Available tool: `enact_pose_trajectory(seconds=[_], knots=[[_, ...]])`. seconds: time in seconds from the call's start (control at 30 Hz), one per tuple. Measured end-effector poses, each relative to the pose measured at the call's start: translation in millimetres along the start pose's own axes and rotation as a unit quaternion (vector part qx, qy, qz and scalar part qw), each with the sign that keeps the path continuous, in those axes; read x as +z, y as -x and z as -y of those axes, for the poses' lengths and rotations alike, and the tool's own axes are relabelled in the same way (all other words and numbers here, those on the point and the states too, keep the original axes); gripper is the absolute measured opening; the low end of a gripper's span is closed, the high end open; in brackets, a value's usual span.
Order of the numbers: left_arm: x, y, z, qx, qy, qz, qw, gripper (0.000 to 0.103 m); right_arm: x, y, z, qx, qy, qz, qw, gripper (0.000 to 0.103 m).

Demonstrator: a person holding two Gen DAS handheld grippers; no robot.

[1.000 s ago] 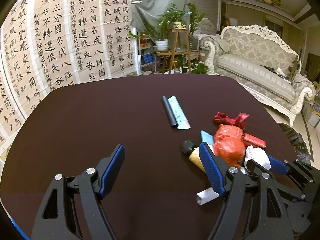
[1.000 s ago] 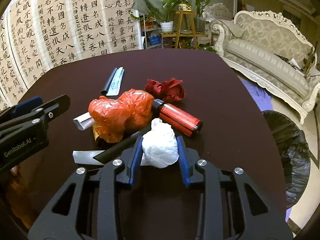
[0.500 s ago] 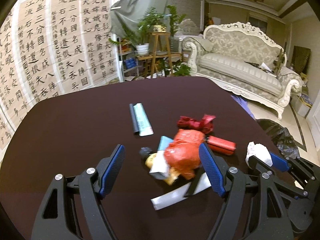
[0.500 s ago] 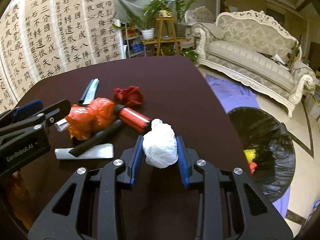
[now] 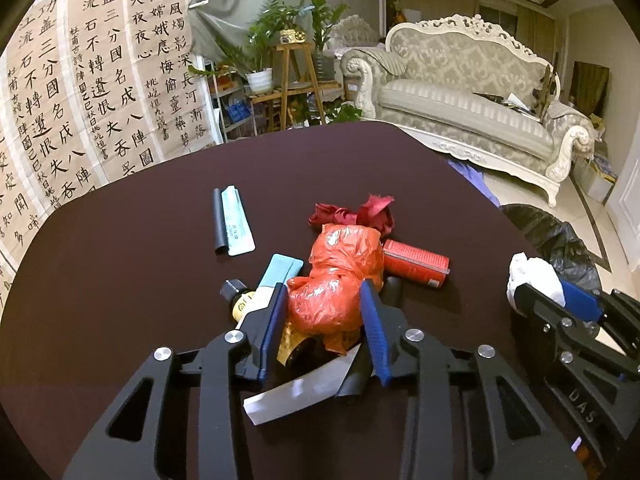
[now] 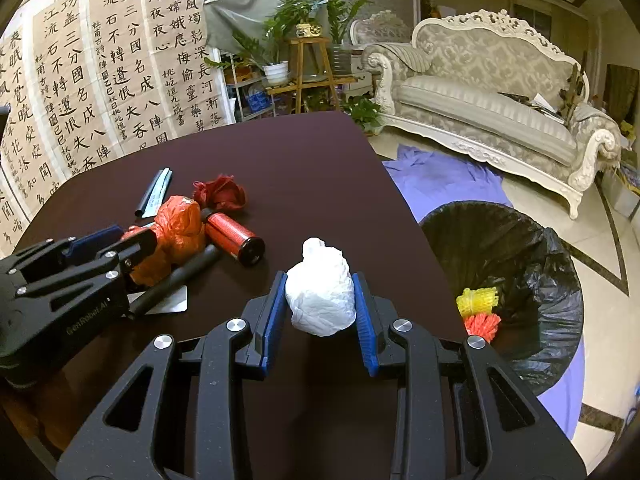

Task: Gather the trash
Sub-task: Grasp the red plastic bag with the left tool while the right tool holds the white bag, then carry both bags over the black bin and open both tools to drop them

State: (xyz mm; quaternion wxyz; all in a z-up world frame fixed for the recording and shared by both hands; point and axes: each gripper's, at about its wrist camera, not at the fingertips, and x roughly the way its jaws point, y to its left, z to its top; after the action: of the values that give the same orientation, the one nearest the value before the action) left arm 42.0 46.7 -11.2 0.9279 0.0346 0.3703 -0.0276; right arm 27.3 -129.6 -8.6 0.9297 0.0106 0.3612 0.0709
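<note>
Room: living room with calligraphy scrolls [image 5: 100, 92] on the wall, potted plants on a wooden stand [image 5: 288, 68] and a pale ornate sofa [image 5: 472, 92].
Table: dark brown table [image 5: 140, 280] with a rounded edge; the trash lies in a loose pile near its middle.
Left hand-held gripper [image 5: 324, 322]: jaws closing around the orange plastic bag [image 5: 340, 272]; both blue pads lie against the bag's sides.
Orange plastic bag: crumpled, on top of the pile, resting on the table.
Right hand-held gripper [image 6: 320, 304]: clamped on a white crumpled wad [image 6: 320, 288], held above the table's edge, near the bin.
Red cylinder [image 5: 416, 264]: lying on its side, just beside the orange bag.
Dark red crumpled paper [image 5: 356, 214]: behind the orange bag, touching it.
Yellow bottle with black cap [image 5: 238, 300]: partly under the pile, just left of the left pad.
Light blue packet [image 5: 276, 274]: leaning across the bottle.
Black tube and pale blue strip [image 5: 232, 224]: 2 flat pieces side by side, apart from the pile.
White strip [image 5: 296, 392]: flat on the table below the left jaws.
Bin with black liner [image 6: 508, 280]: on the floor beside the table, holding 1 yellow and 1 orange mesh piece.
Purple cloth [image 6: 436, 180]: spread on the floor by the bin.
</note>
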Motion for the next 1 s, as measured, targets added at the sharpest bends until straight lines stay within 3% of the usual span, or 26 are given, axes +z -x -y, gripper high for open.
enact_pose_trajectory(seconds=[0.23,0.57,0.8,1.0], knots=[[-1,8,-3,-0.008,0.009,0.015,0.9998,0.028,0,3,4,-0.001,-0.004,0.004,1.0,0.031],[11,40,-1,-0.027,0.032,0.06,0.9973,0.026,7,16,16,-0.015,-0.011,0.025,1.0,0.031],[27,49,21,-0.055,0.024,0.086,0.9945,0.026,16,27,45,-0.056,-0.028,0.045,0.997,0.031],[41,37,65,-0.095,-0.001,0.092,0.9913,0.026,19,29,87,-0.1,-0.052,0.055,0.992,0.031]])
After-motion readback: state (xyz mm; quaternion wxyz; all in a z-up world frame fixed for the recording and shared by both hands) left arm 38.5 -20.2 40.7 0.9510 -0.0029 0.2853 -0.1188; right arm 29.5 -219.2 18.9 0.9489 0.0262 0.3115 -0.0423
